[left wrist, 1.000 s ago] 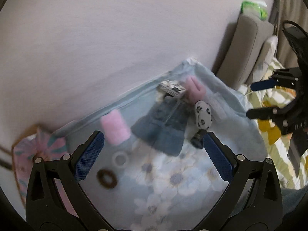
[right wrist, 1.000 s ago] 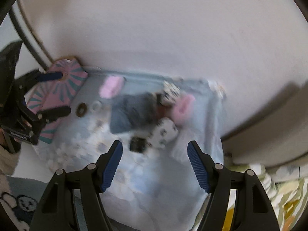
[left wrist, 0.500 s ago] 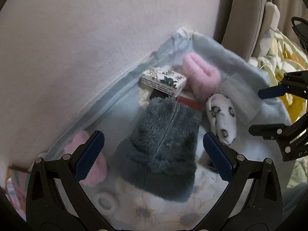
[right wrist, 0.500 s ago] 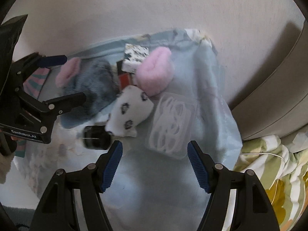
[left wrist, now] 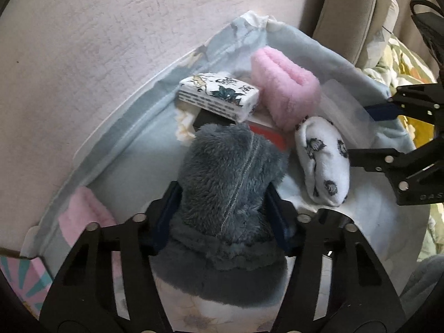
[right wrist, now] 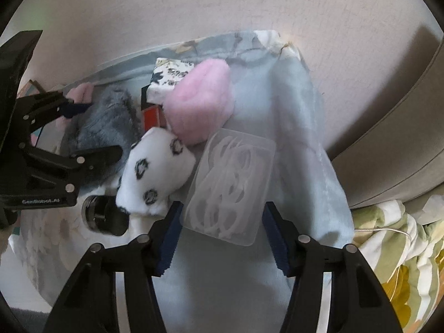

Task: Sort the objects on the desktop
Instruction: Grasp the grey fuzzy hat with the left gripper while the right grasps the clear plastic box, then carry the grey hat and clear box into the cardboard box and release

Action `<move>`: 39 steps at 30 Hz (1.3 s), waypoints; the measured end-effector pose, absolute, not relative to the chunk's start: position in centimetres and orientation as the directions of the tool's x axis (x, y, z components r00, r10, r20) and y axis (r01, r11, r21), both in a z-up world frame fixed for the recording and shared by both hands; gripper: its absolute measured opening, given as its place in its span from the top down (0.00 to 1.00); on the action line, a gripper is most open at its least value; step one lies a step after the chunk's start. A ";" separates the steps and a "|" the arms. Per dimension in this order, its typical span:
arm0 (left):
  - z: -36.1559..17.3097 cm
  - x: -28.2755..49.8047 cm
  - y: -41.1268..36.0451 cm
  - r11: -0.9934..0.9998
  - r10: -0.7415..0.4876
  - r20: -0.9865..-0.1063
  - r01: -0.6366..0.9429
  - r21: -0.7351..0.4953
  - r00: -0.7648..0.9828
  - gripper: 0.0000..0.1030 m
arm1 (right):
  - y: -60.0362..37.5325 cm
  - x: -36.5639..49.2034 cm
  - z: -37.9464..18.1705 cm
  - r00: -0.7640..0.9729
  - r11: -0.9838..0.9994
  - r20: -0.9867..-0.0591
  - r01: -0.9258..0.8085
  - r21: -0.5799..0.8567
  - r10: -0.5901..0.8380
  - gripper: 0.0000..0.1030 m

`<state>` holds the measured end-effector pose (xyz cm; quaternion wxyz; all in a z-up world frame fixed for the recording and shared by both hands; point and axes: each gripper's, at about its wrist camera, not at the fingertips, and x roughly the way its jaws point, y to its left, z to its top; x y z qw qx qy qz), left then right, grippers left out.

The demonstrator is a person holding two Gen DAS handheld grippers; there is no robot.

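Grey fleece pouch, lengthwise toward wall

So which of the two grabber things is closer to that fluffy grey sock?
Left. The left gripper straddles the grey fluffy sock, its fingers closing on the sock's sides. The right gripper is off to the side, closing around the clear plastic packet.

A home: floral bedding, cushioned headboard.

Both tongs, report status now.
Left tongs closing on the grey fuzzy sock, pads pressing its sides. Right tongs closing around the clear plastic packet, contact unclear. Spotted white sock beside the packet.
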<state>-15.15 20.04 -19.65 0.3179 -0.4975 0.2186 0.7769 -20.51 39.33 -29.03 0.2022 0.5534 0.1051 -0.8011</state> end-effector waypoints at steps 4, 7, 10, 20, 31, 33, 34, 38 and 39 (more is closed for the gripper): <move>-19.2 -15.0 19.7 -0.701 0.283 -0.911 -0.713 0.016 -0.299 0.62 | 39.4 -20.4 -28.9 -0.321 -0.901 -0.924 0.429 0.054 -0.208 0.49; -18.6 -14.7 19.6 -0.690 0.277 -0.910 -0.723 0.034 -0.308 0.66 | 39.7 -20.0 -28.4 -0.330 -0.904 -0.919 0.423 0.061 -0.216 0.52; -17.8 -14.4 19.3 -0.689 0.275 -0.912 -0.724 0.035 -0.305 0.67 | 40.0 -19.7 -27.4 -0.337 -0.903 -0.914 0.424 0.068 -0.227 0.52; -13.3 -13.2 18.0 -0.704 0.298 -0.906 -0.710 0.004 -0.300 0.68 | 40.6 -18.7 -24.1 -0.348 -0.903 -0.905 0.421 0.083 -0.245 0.52; -8.7 -11.4 16.2 -0.758 0.267 -0.904 -0.652 0.018 -0.335 0.68 | 40.2 -18.4 -19.4 -0.339 -0.870 -0.899 0.486 0.084 -0.277 0.52; -7.5 -11.1 15.3 -0.777 0.269 -0.899 -0.630 0.011 -0.347 0.68 | 40.0 -18.4 -18.2 -0.341 -0.859 -0.895 0.506 0.084 -0.288 0.52; -7.1 -11.0 14.9 -0.785 0.269 -0.896 -0.620 0.009 -0.353 0.68 | 39.6 -18.7 -18.1 -0.339 -0.854 -0.894 0.513 0.085 -0.293 0.52; -5.0 -10.2 12.5 -0.821 0.256 -0.883 -0.571 0.016 -0.394 0.68 | 38.2 -18.4 -16.2 -0.348 -0.822 -0.886 0.566 0.062 -0.306 0.52; -4.6 -10.1 11.9 -0.828 0.253 -0.880 -0.561 0.018 -0.401 0.68 | 37.8 -18.2 -15.9 -0.349 -0.813 -0.884 0.580 0.056 -0.310 0.52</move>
